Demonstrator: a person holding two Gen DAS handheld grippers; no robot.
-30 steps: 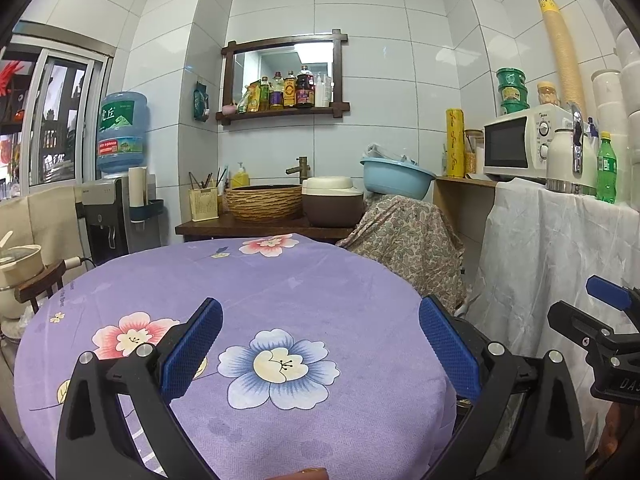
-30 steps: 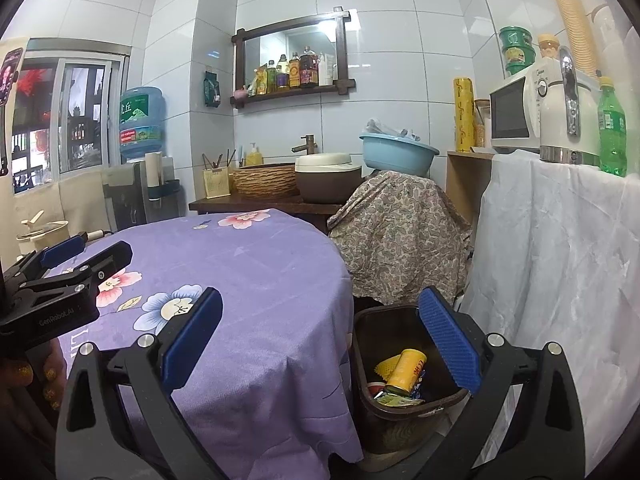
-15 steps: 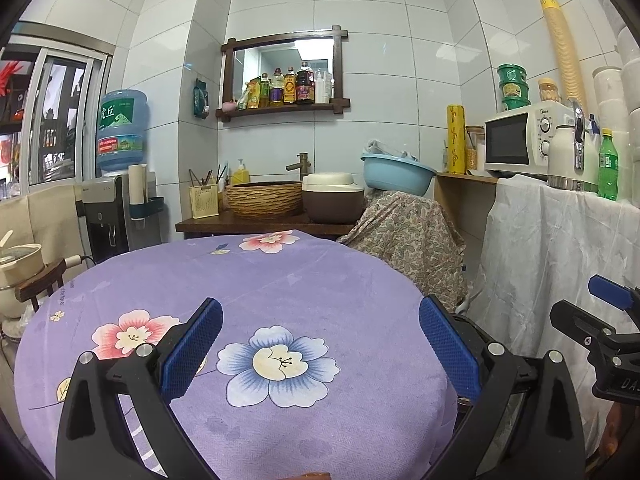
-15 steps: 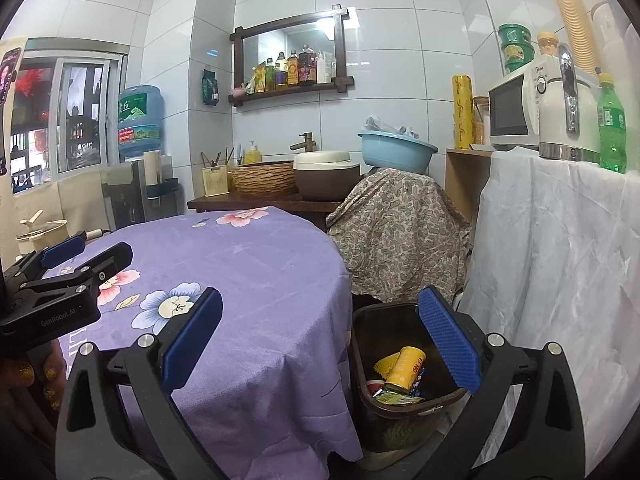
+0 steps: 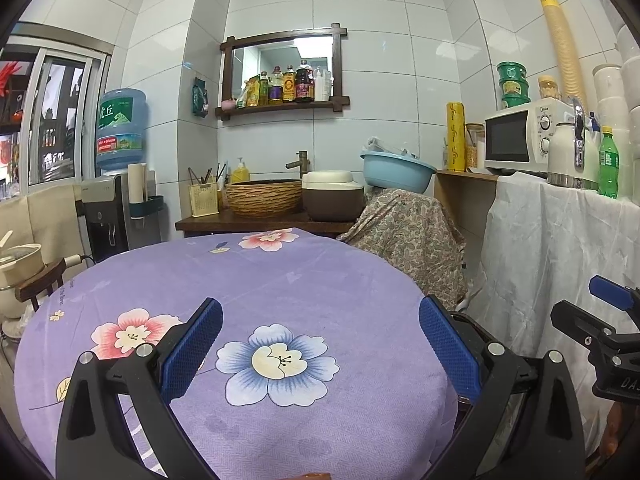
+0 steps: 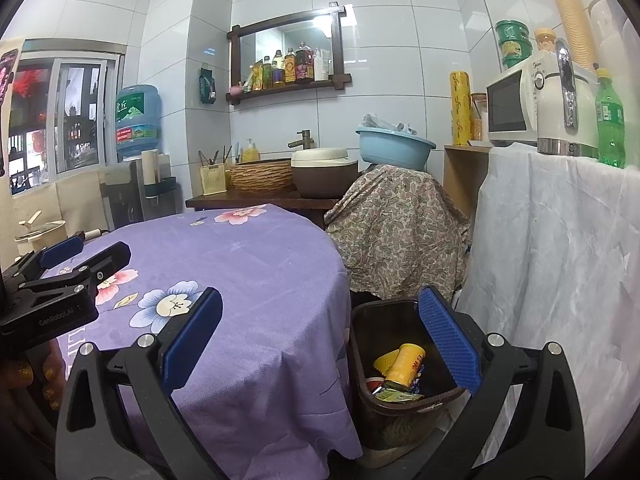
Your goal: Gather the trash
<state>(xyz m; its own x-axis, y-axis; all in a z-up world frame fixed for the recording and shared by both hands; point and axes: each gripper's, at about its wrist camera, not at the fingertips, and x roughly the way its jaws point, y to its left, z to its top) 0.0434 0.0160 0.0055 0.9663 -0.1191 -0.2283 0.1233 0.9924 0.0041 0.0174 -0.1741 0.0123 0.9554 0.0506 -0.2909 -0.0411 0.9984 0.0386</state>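
Note:
A dark brown trash bin [image 6: 396, 412] stands on the floor right of the round table; its rim also shows in the left wrist view [image 5: 476, 326]. Inside lie a yellow can [image 6: 405, 364] and crumpled wrappers [image 6: 396, 394]. My right gripper [image 6: 320, 340] is open and empty, held above the table's right edge and the bin. My left gripper [image 5: 320, 344] is open and empty over the purple flowered tablecloth [image 5: 280, 280]. The left gripper also shows in the right wrist view [image 6: 60, 280], and the right gripper in the left wrist view [image 5: 600, 320].
A cloth-covered shelf [image 6: 560, 260] with a microwave [image 5: 520, 140], kettle [image 6: 564, 120] and green bottle [image 6: 610, 120] stands to the right. A paisley-covered object [image 6: 396, 224] with a blue basin [image 6: 394, 148] sits behind the bin. A sink counter [image 5: 264, 220] and water dispenser [image 5: 116, 184] line the back.
Both grippers have barely shifted, and both stay open and empty.

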